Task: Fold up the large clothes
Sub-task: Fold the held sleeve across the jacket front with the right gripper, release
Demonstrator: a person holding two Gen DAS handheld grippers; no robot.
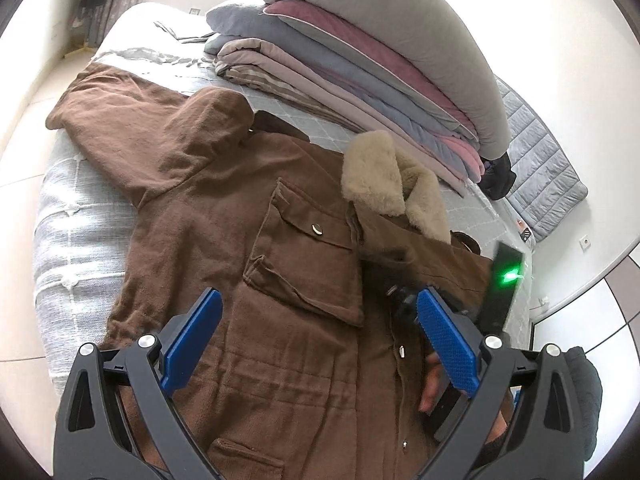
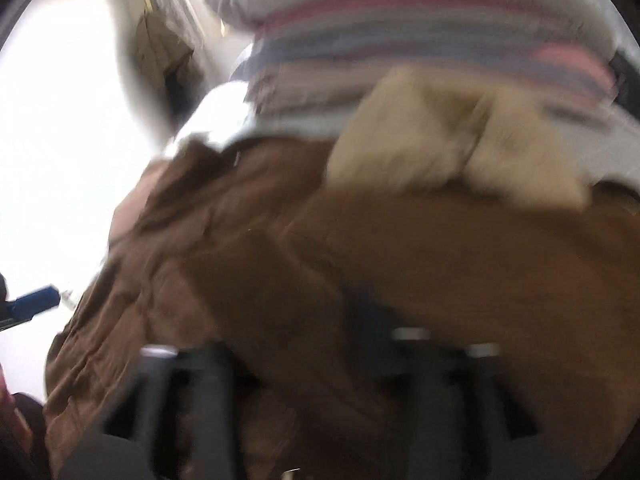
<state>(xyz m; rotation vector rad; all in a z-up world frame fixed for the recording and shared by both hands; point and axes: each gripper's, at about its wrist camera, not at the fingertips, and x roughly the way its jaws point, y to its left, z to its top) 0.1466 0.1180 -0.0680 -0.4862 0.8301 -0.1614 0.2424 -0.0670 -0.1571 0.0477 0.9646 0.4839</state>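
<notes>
A large brown jacket [image 1: 224, 216] with a beige fur collar [image 1: 384, 176] lies spread front-up on the bed, one sleeve [image 1: 116, 100] stretched to the far left. My left gripper [image 1: 320, 320] is open and empty just above the jacket's chest pocket [image 1: 308, 256]. The right gripper's body with a green light [image 1: 506, 280] sits at the jacket's right side, under a lifted fold. In the blurred right wrist view the brown jacket [image 2: 440, 248] covers the fingers, which seem closed on the cloth; the collar [image 2: 448, 152] lies beyond.
A tall stack of folded quilts and blankets [image 1: 380, 52] stands at the back of the bed. The grey bedspread [image 1: 72, 216] shows to the left, with its edge near. A grey quilted mat [image 1: 540, 168] lies on the floor at right.
</notes>
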